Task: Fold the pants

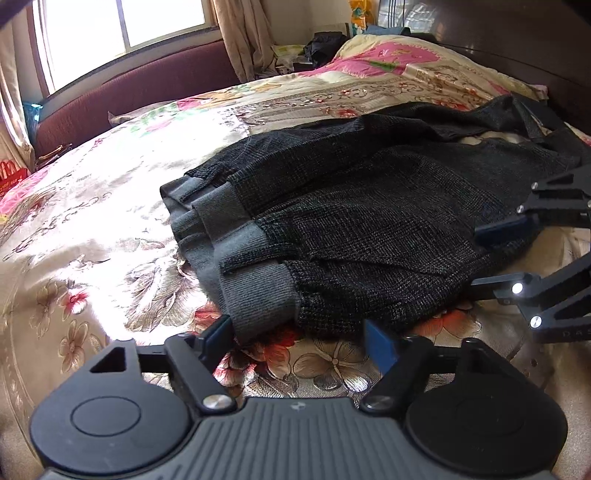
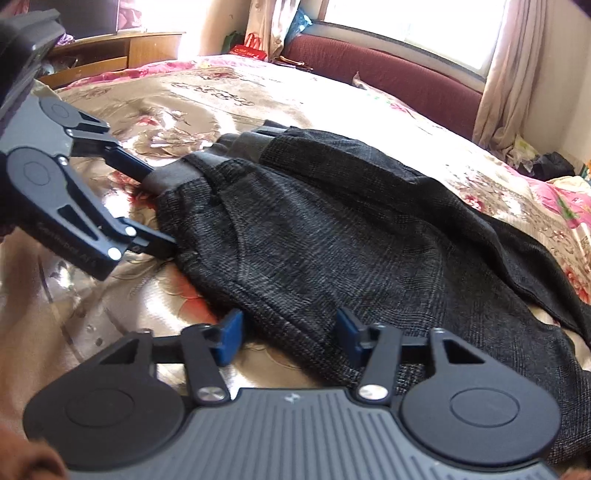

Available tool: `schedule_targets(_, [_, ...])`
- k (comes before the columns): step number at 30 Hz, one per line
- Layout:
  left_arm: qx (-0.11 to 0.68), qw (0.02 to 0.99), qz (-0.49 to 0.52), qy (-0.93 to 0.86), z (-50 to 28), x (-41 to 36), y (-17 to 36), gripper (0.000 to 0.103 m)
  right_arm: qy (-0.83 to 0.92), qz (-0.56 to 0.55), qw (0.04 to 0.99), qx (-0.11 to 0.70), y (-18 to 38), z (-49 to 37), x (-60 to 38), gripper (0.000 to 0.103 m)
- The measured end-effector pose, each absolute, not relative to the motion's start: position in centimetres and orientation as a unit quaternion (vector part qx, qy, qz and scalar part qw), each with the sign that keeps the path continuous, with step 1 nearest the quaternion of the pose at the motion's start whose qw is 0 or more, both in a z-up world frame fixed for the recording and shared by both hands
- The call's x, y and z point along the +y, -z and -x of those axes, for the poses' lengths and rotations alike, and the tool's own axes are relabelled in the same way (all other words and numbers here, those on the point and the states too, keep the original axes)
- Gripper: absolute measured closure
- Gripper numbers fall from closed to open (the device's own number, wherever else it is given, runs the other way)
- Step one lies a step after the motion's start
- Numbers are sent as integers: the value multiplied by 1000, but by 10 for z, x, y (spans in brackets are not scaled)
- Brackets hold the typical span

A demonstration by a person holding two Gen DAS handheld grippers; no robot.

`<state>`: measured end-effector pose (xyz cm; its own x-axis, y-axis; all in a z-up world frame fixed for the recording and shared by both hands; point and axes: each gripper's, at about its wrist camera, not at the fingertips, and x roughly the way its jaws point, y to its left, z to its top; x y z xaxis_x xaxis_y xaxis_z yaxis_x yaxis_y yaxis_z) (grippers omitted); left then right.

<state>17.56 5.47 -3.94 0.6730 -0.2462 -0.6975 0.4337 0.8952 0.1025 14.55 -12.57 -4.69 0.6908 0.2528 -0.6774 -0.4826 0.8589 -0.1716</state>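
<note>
Dark checked pants (image 1: 369, 229) are lying bunched on a bed, grey waistband (image 1: 258, 280) facing the left gripper (image 1: 301, 338). Sunlight is pouring through a window (image 1: 122, 33) onto the glossy floral bedspread (image 1: 92, 221); a maroon padded bench (image 1: 140, 88) is running beneath the sill, beige curtains (image 1: 240, 37) hanging beside it. The left gripper's blue pads are standing partly apart around the waistband corner, not visibly pinching. The right gripper (image 2: 288, 338) is straddling the pants' near edge, jaws narrower; whether they are gripping cannot be told.
</note>
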Motion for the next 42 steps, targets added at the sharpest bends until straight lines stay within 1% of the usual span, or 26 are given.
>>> schedule_targets(1, [354,908,-129,182,-173,60,38,31,-205,180,902,334,45,-143,-124,62])
schedule_targets(2, [354,909,-128,182,-171,63,38,33,-205,194,901,329,45,-140,-122,62])
schedule_targets(5, [351,906,-135,192,-170,67,42,32,-207,236,897,311,49,-136,-114,56])
schedule_targets(7, [342,906,-156,197,-169,64,43,29,-212,251,894,307,49,-136,-111,56])
schedule_targets(8, [338,905,-160,200,-170,64,43,23,-217,251,892,307,49,-136,-112,55])
schedule_targets(9, [335,905,-164,203,-172,64,44,17,-222,249,891,307,48,-137,-113,52])
schedule_targets(10, [332,906,-167,204,-175,63,44,13,-227,248,890,307,47,-137,-113,50])
schedule_targets(11, [332,905,-168,206,-178,63,45,9,-230,252,889,303,47,-136,-113,43])
schedule_targets(12, [334,904,-164,210,-181,63,46,8,-230,262,889,298,47,-136,-113,36])
schedule_targets(13, [341,903,-151,213,-183,62,45,8,-228,270,888,293,48,-136,-113,34])
schedule_targets(14, [346,902,-142,215,-185,62,45,8,-228,273,889,290,49,-136,-113,32])
schedule_targets(17, [342,903,-139,218,-187,55,49,9,-223,263,894,285,54,-144,-111,30])
schedule_targets(19, [341,906,-139,208,-193,50,52,13,-216,241,900,292,58,-157,-106,31])
schedule_targets(20, [343,907,-133,206,-195,50,51,21,-216,225,902,297,59,-163,-104,38])
schedule_targets(21, [346,907,-124,205,-197,51,49,35,-222,206,902,306,58,-168,-104,48])
schedule_targets(22, [350,907,-108,209,-197,54,46,41,-225,191,902,315,57,-172,-104,50])
schedule_targets(23, [353,906,-99,212,-196,56,43,45,-225,182,902,321,55,-173,-105,55])
schedule_targets(24, [354,906,-94,214,-194,58,42,47,-224,181,901,324,53,-172,-105,59])
schedule_targets(25, [355,905,-89,216,-192,59,41,47,-223,181,900,327,50,-172,-104,62])
schedule_targets(26, [356,905,-82,217,-191,62,40,49,-224,177,899,331,47,-170,-103,67])
schedule_targets(30, [364,904,-27,222,-183,85,32,52,-238,142,898,341,27,-155,-99,71])
schedule_targets(35, [360,911,-6,203,-152,128,12,55,-275,91,885,364,11,-138,-81,72])
schedule_targets(40, [361,919,-27,155,-112,176,-7,57,-329,45,868,370,1,-114,-37,72])
schedule_targets(41, [366,919,-30,146,-106,184,-8,61,-341,39,863,370,2,-109,-27,72])
schedule_targets(42, [374,917,-34,133,-101,191,-7,62,-353,31,857,373,4,-104,-14,72])
